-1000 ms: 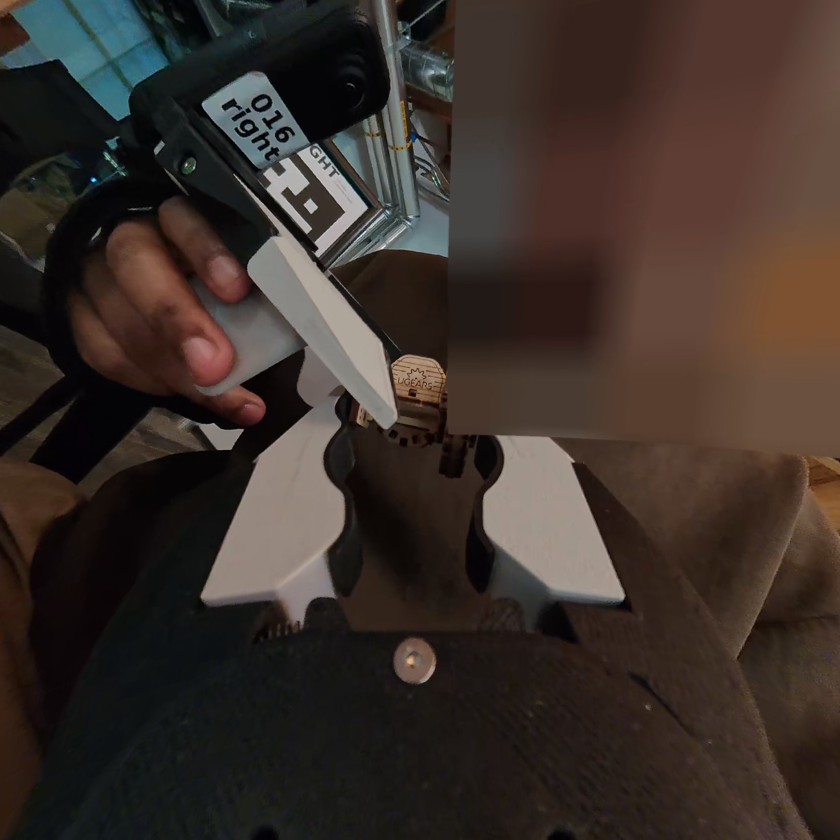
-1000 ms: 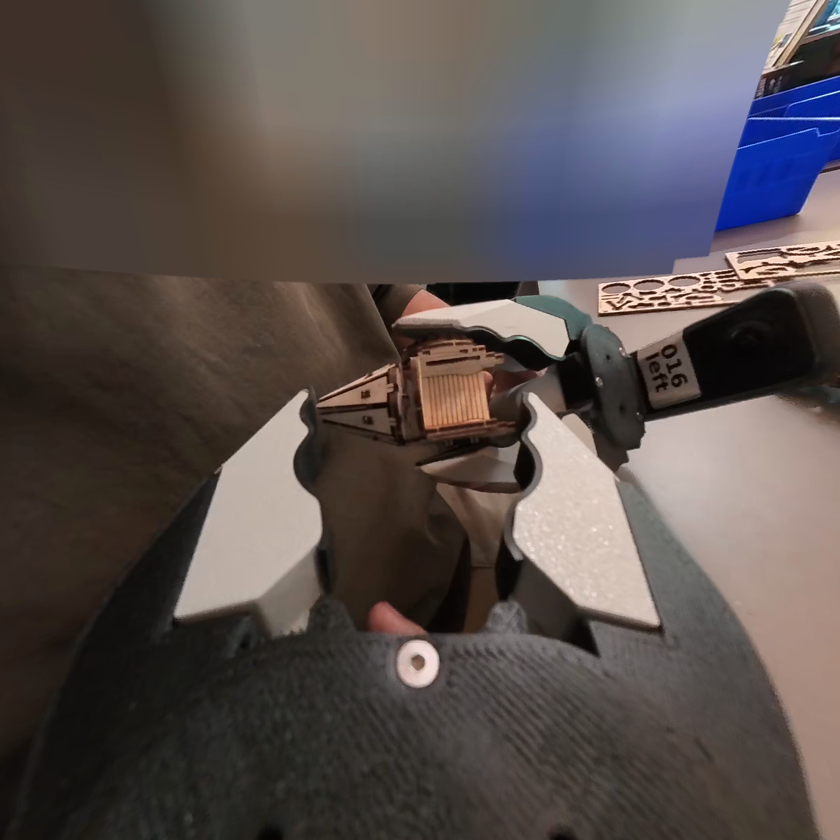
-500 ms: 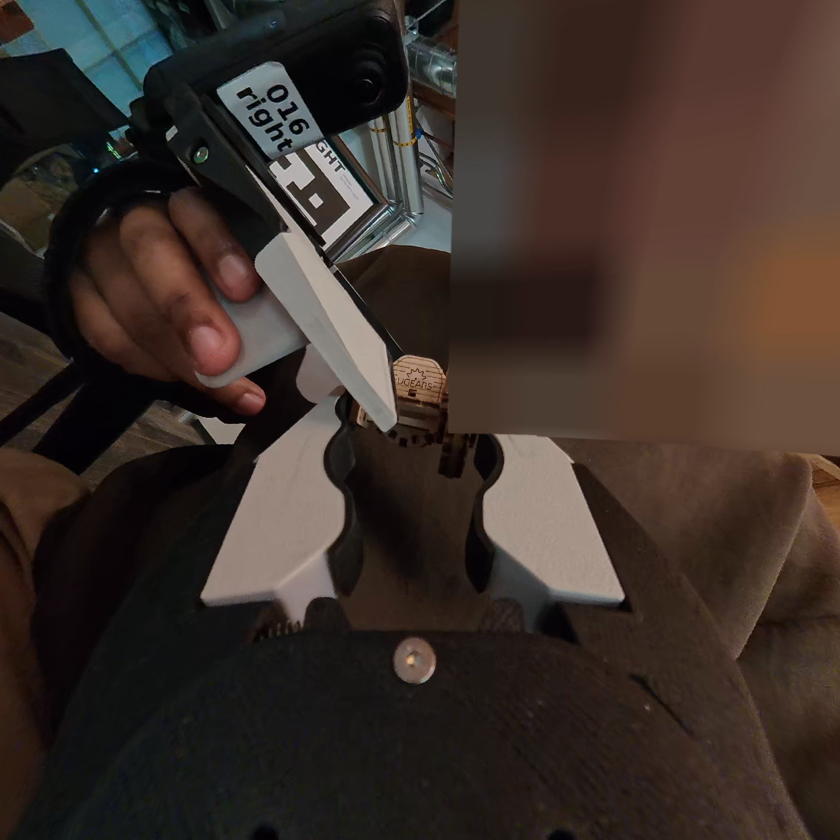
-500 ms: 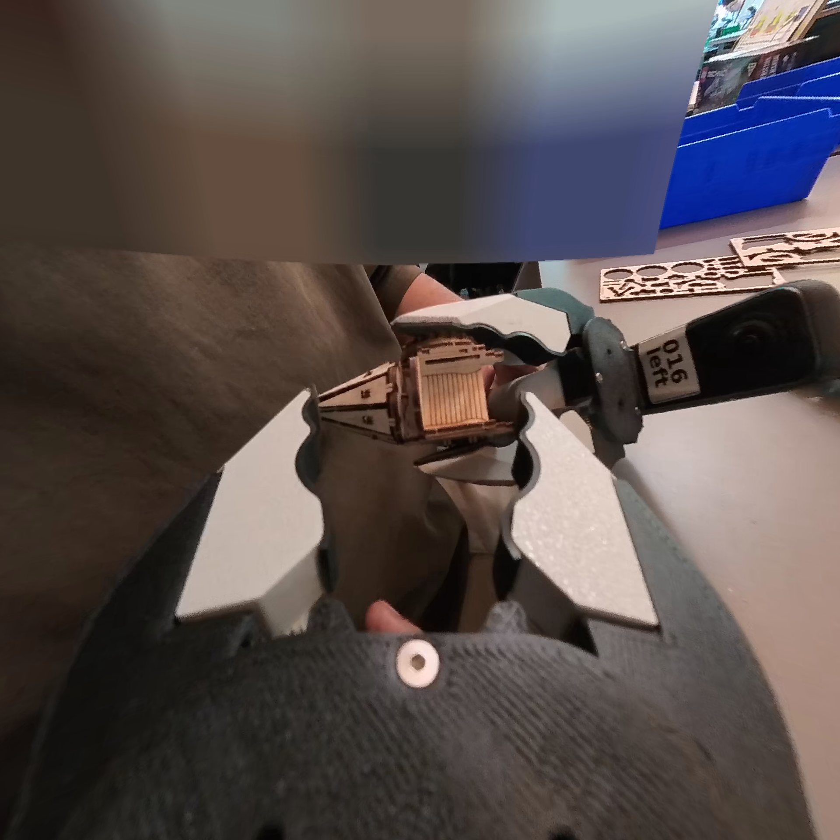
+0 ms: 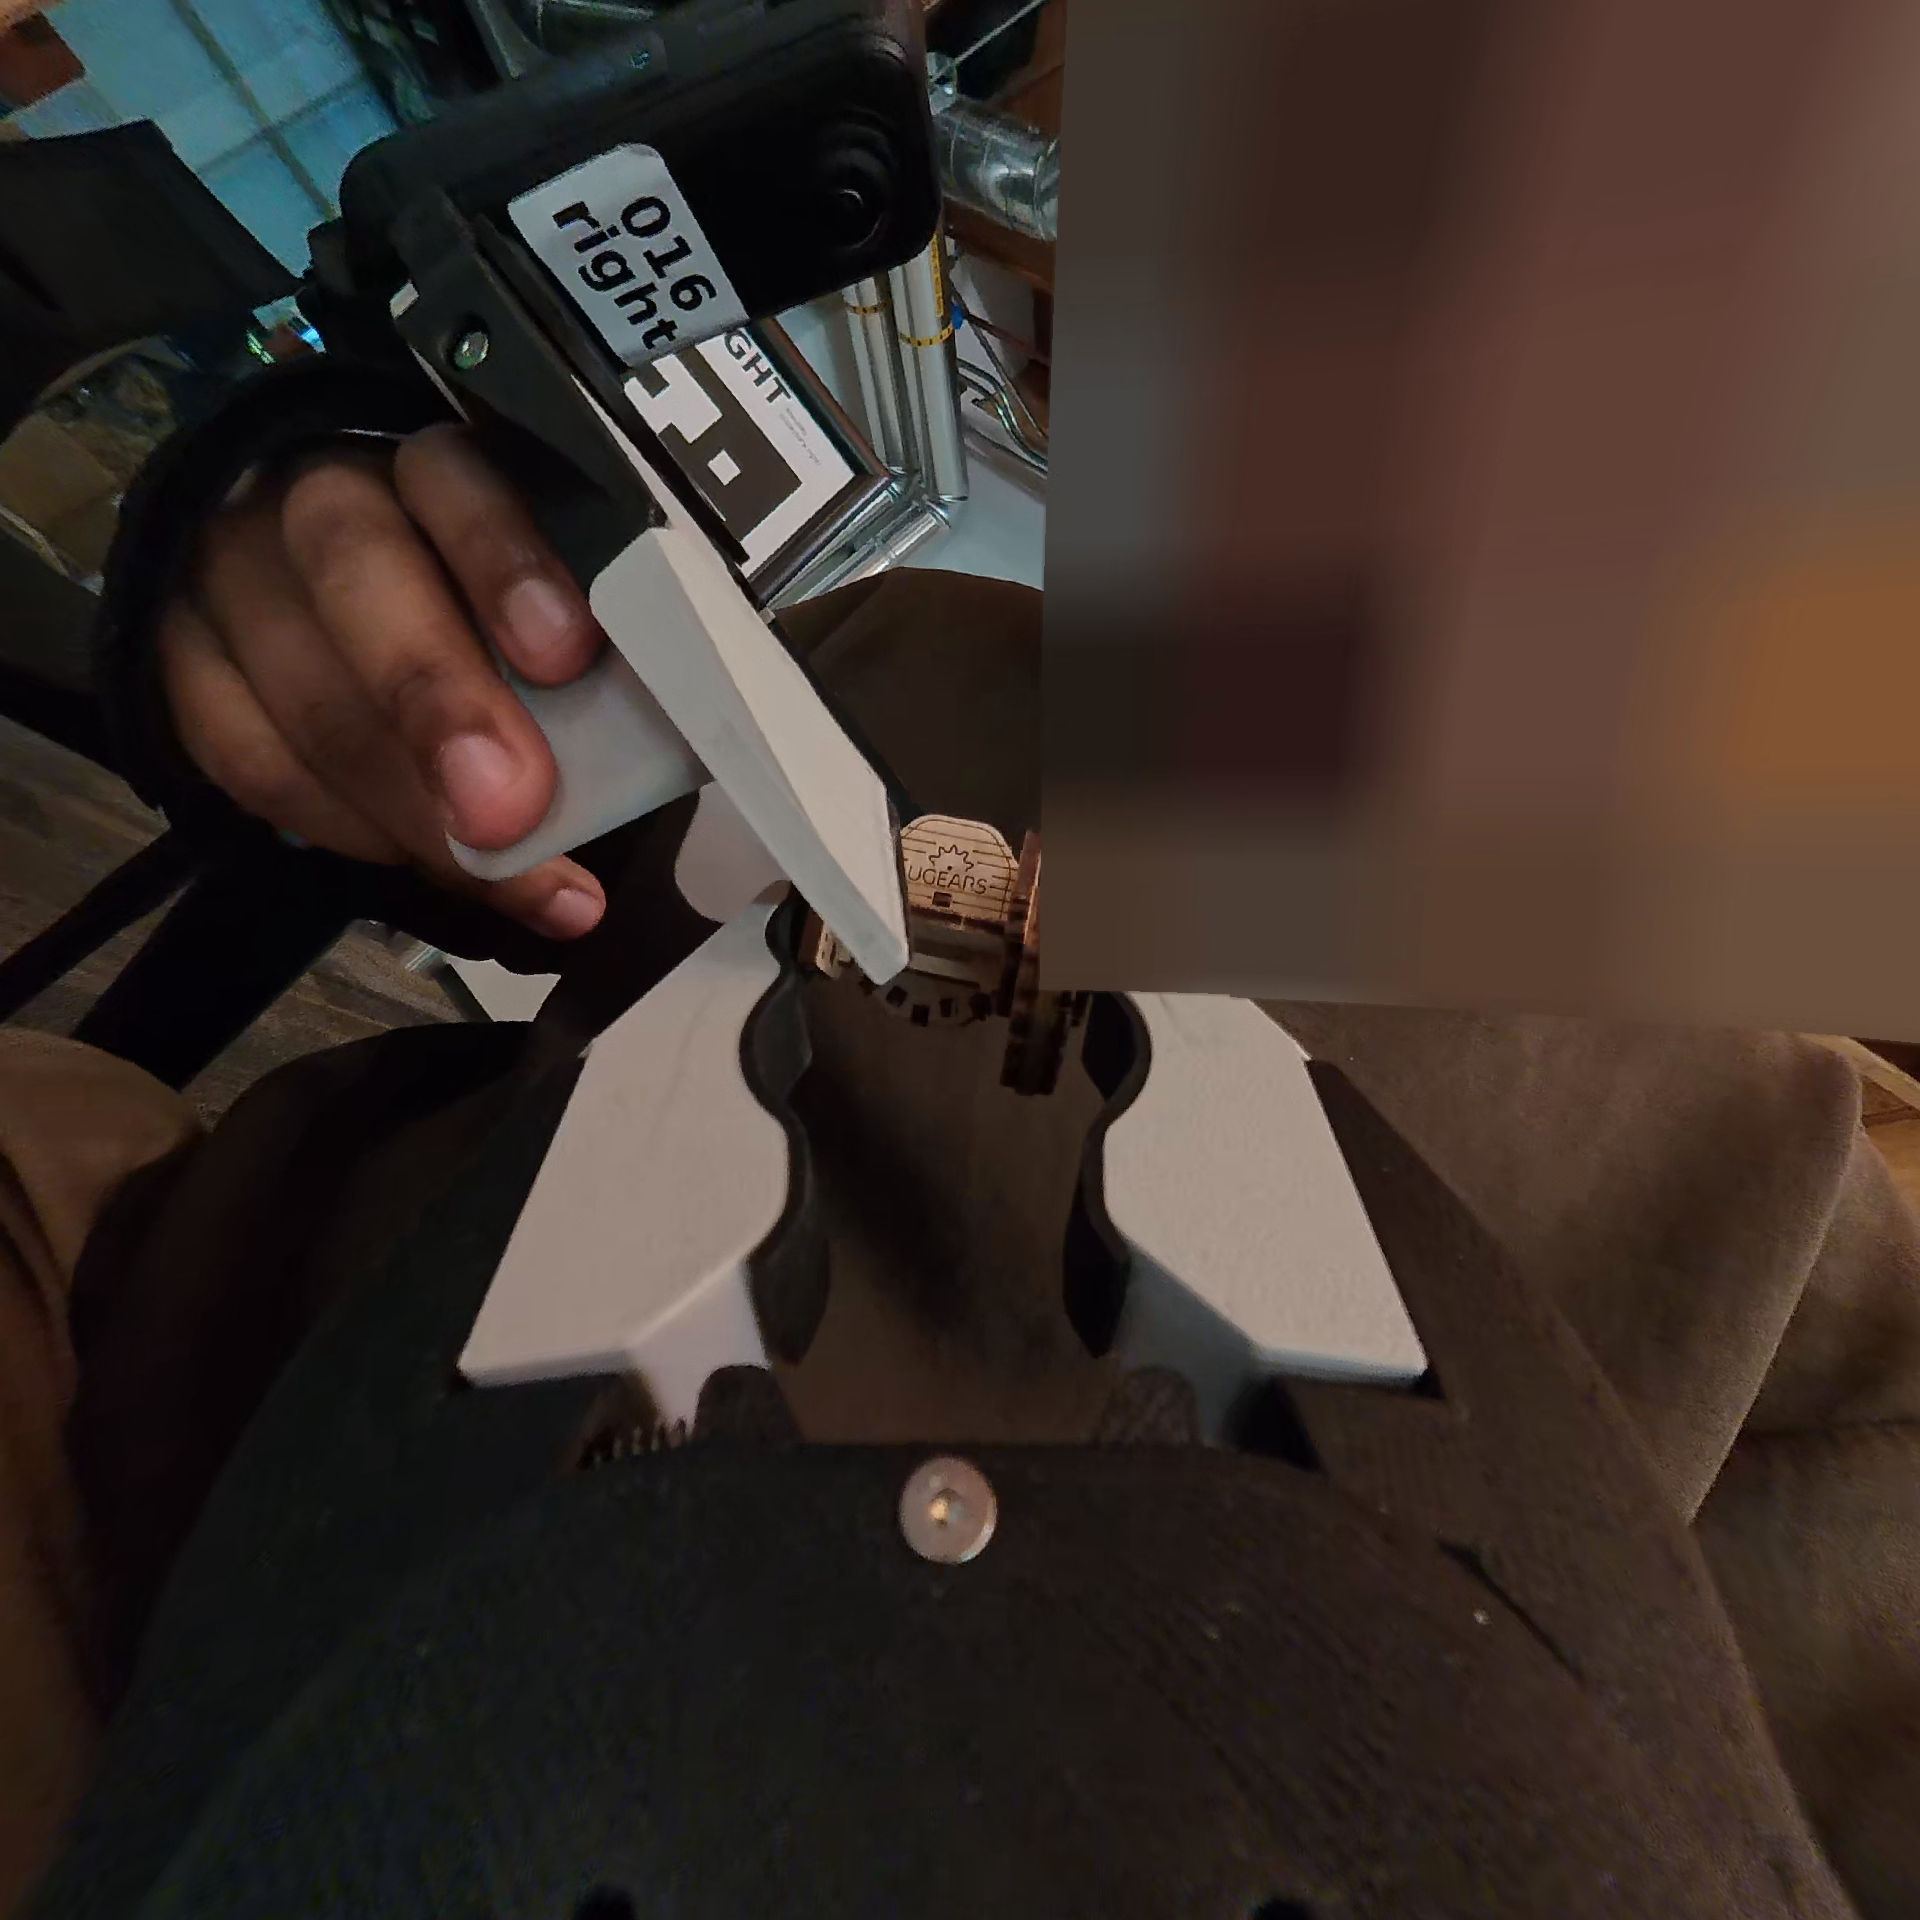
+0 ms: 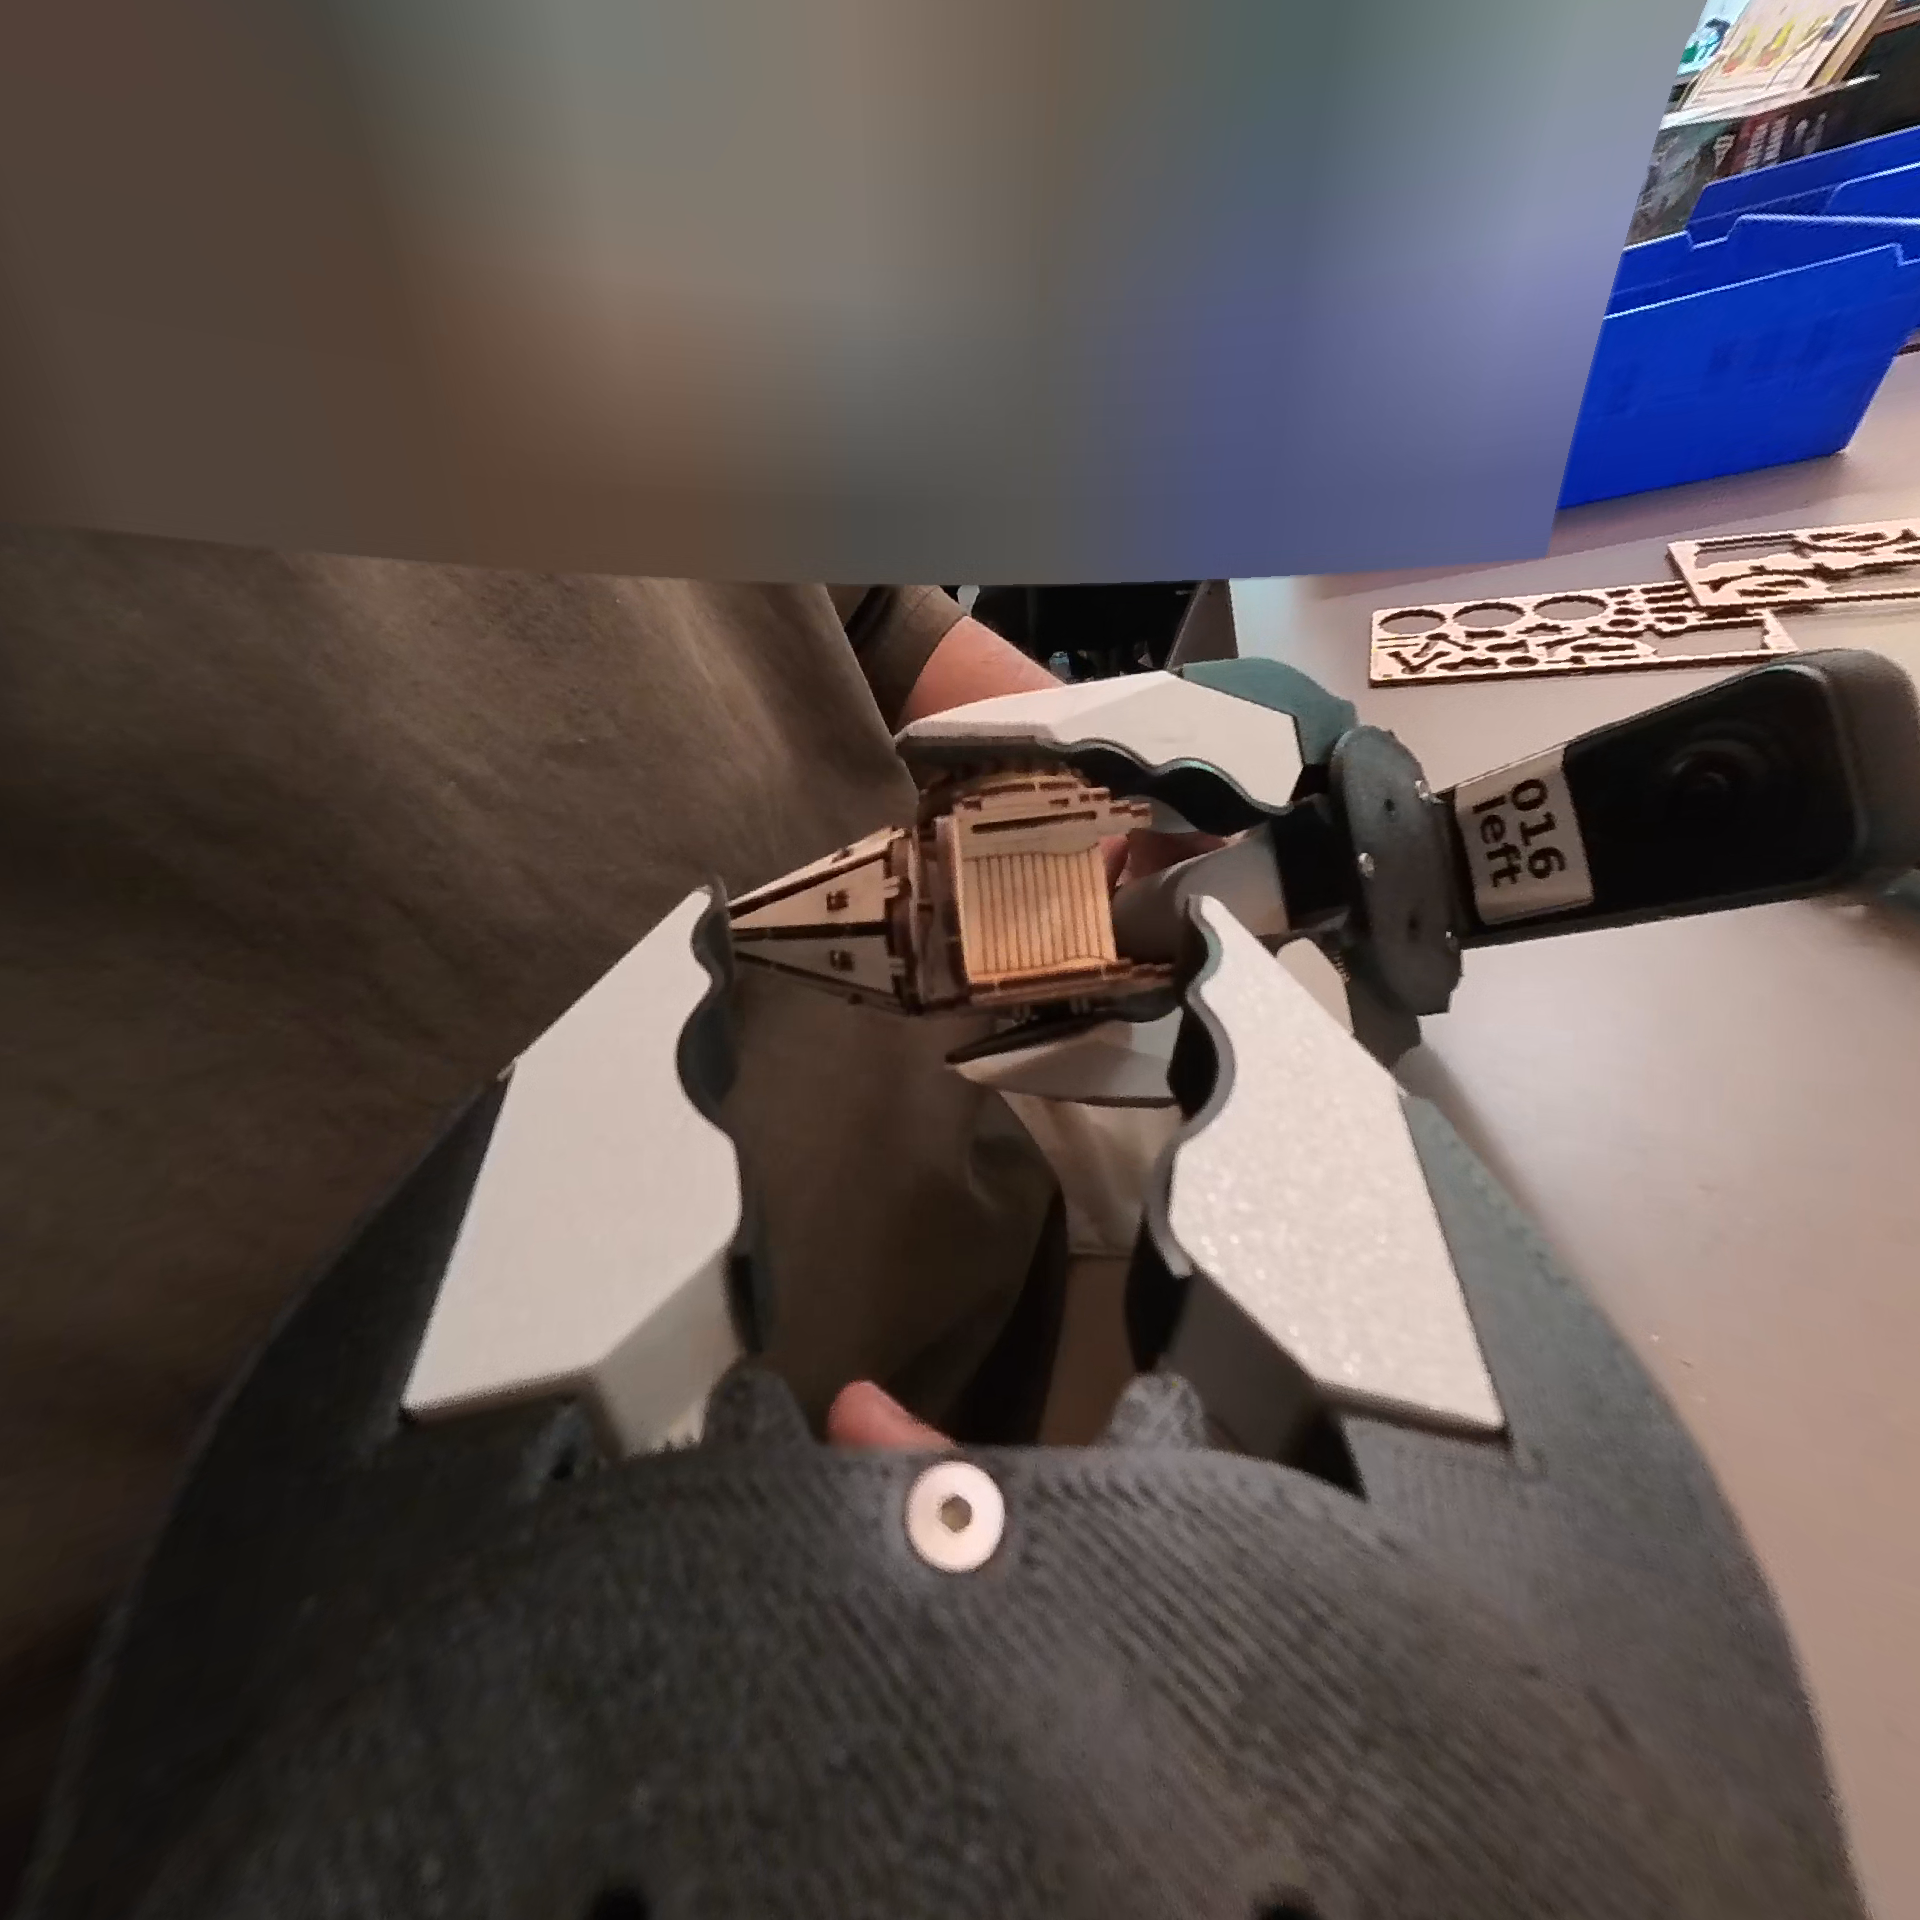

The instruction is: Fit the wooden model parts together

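A small wooden model (image 6: 997, 914) with a pointed nose and a slatted panel is held in mid-air, close to a person's chest. My left gripper (image 5: 945, 977) is shut on it; in the right wrist view the left gripper (image 6: 1039, 894) clamps the model from above and below. My right gripper (image 6: 961, 920) is shut on the model lengthwise, one fingertip at the nose and the other at the rear. In the left wrist view the model (image 5: 961, 883) is partly hidden by one of the right gripper's white fingers (image 5: 790, 769).
A hand (image 5: 364, 675) holds the right gripper's handle. The person's brown-grey shirt (image 6: 364, 831) fills the space behind the model. On the grey table (image 6: 1662, 1143) lie punched-out wooden sheets (image 6: 1558, 644), and blue bins (image 6: 1766, 343) stand behind them. Both grippers' tips are close together, under 4 cm apart.
Both grippers keep their hold on the model. The right gripper and its hand have shifted slightly up and to the right in the left wrist view.
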A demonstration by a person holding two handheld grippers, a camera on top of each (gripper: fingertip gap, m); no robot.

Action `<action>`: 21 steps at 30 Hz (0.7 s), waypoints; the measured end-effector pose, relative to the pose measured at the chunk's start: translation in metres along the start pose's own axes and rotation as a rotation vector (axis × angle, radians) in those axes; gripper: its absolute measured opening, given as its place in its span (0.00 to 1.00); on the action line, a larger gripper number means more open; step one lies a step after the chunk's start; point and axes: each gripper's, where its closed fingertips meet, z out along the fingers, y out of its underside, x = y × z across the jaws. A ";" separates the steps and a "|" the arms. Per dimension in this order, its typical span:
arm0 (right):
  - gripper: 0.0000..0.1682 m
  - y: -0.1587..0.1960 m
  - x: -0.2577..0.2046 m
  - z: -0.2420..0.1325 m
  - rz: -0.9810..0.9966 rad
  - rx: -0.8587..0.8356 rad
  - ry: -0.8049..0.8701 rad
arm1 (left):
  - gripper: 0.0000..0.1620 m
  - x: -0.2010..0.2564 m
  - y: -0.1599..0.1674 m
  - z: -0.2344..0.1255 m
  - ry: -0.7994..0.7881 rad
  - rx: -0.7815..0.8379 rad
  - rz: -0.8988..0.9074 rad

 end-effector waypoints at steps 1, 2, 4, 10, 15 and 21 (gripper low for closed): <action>0.51 0.000 0.000 0.000 0.001 0.000 0.000 | 0.31 0.000 0.000 0.000 -0.001 0.002 -0.001; 0.51 0.000 0.000 0.000 0.002 -0.001 -0.002 | 0.31 0.000 0.000 0.000 -0.002 0.001 -0.002; 0.50 0.001 0.000 -0.001 0.006 -0.002 -0.008 | 0.31 -0.001 0.001 0.000 -0.005 -0.003 0.000; 0.50 0.000 0.001 -0.002 0.011 0.008 -0.008 | 0.31 -0.002 -0.002 -0.001 -0.006 0.010 -0.003; 0.50 -0.001 0.002 -0.004 0.008 0.016 -0.005 | 0.31 -0.003 -0.005 -0.002 -0.007 0.024 -0.003; 0.50 -0.003 0.005 -0.006 0.000 0.025 0.009 | 0.31 -0.004 -0.009 -0.002 -0.011 0.046 0.002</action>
